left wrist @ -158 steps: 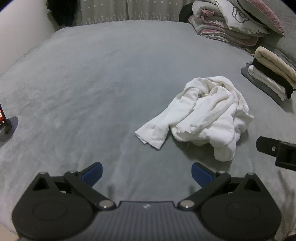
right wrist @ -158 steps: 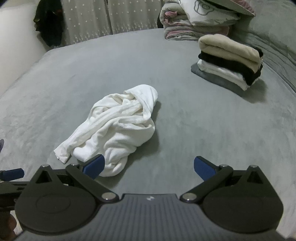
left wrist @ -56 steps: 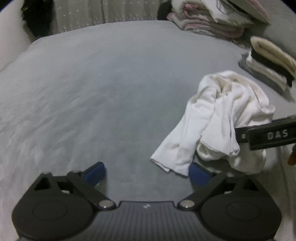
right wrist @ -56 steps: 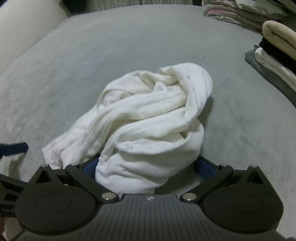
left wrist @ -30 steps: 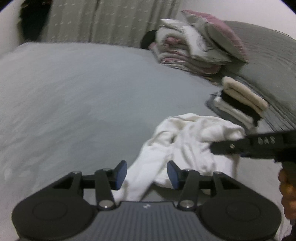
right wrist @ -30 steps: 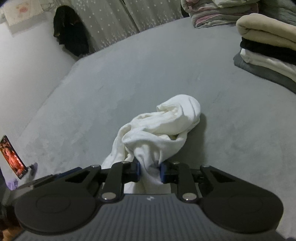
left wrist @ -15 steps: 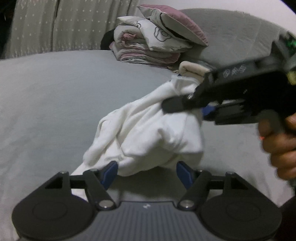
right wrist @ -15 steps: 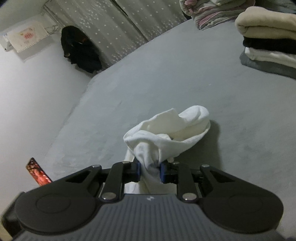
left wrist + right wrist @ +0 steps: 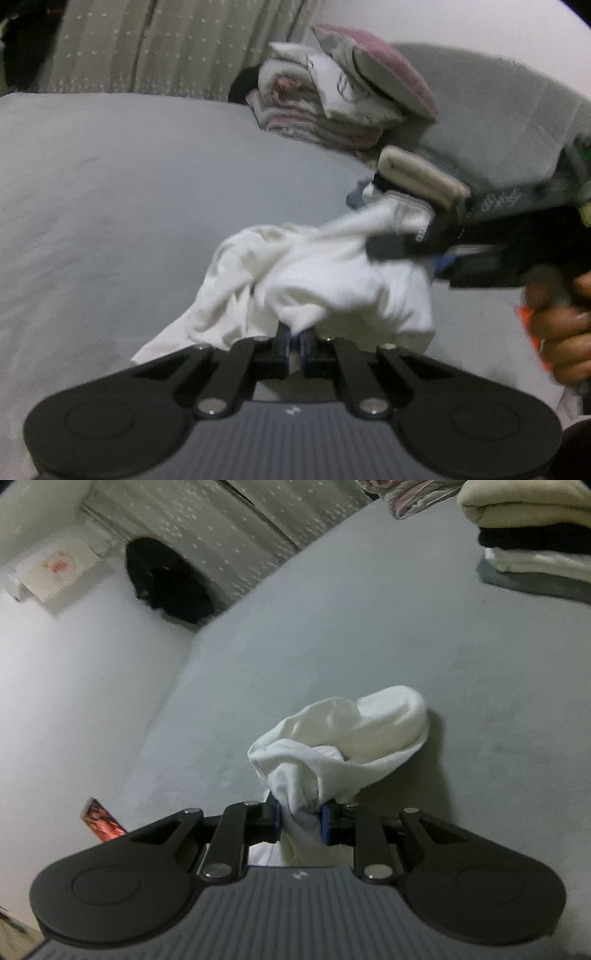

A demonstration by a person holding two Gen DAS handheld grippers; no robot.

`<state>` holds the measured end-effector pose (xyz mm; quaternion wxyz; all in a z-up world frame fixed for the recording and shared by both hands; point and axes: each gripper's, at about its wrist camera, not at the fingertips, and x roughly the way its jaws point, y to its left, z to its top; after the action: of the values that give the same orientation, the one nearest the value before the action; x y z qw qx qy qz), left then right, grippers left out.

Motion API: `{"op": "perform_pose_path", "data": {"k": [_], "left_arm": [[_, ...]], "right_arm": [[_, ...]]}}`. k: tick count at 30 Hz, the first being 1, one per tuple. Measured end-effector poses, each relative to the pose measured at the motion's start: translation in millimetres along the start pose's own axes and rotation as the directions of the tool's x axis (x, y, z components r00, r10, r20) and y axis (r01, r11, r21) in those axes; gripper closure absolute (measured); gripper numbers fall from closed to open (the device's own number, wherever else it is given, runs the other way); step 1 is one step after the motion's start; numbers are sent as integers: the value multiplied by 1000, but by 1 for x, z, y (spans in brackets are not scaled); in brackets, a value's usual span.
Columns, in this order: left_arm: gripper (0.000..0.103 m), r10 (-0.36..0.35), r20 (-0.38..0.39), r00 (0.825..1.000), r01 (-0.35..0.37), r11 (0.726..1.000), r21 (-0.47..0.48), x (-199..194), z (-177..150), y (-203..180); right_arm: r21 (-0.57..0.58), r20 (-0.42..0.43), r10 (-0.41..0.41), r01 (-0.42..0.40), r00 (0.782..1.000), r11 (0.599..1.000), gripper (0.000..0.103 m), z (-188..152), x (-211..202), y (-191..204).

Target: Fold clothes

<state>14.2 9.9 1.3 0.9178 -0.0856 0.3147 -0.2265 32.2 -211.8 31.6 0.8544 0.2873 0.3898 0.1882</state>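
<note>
A crumpled white garment [image 9: 325, 273] hangs bunched above the grey bed [image 9: 110, 192]. My left gripper [image 9: 294, 341] is shut on a fold at its lower edge. My right gripper [image 9: 299, 823] is shut on another bunch of the same white garment [image 9: 343, 746] and holds it up off the bed. In the left wrist view the right gripper's black body [image 9: 480, 243] comes in from the right, held by a hand [image 9: 561, 325], with the cloth draped from it. The rest of the garment is twisted and its shape is hidden.
A stack of folded clothes [image 9: 532, 535], beige, black and white, sits at the right of the bed [image 9: 369, 635]; it also shows in the left wrist view [image 9: 417, 177]. Folded quilts and a pillow [image 9: 340, 88] lie at the head. A phone on a stand [image 9: 101, 819] is at the left edge.
My left gripper has closed from wide open onto the garment's lower fold. My right gripper has kept its grip and lifted the garment higher off the bed.
</note>
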Motion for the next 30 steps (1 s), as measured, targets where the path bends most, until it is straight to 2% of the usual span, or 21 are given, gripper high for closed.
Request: {"op": "perform_pose_path", "data": {"k": [1,3,5,6,13,18,22,26,30], "left_arm": [[99,7,11,1000,-8,1000,4,-6,-1,1],[99,25,25,999,-25,1000,8,-15,-2,5],[99,36,24,999,-36,999,10,-19,-3,10],[99,41,22,999,-41,999,11,-20,-4,12],[99,93,34,995,-93,995,17,-46,-7,33],[99,171,79,982,-169,985,-39,-68,-2,56],[99,276,119,954,-266,960,-89,-81,7,79],[99,386,153,910,-369,921,-127,-84,21,99],[99,458,170,872,-433,886,-169,-76,35,117]], "right_arm": [[-10,-1,-23,23,1000,1000,75,0,0,0],[-10,-9,-41,41,999,999,66,0,2,-3],[-4,-3,-48,48,999,999,43,-1,1,-6],[-9,7,-58,58,998,998,40,-2,0,-6],[-33,63,-126,128,990,991,37,1,1,-11],[-27,56,-163,164,985,986,37,3,14,-14],[-40,45,-181,183,982,982,37,3,30,-10],[-56,25,-203,204,979,977,37,0,47,-6],[-73,12,-222,222,975,972,37,-3,62,-1]]}}
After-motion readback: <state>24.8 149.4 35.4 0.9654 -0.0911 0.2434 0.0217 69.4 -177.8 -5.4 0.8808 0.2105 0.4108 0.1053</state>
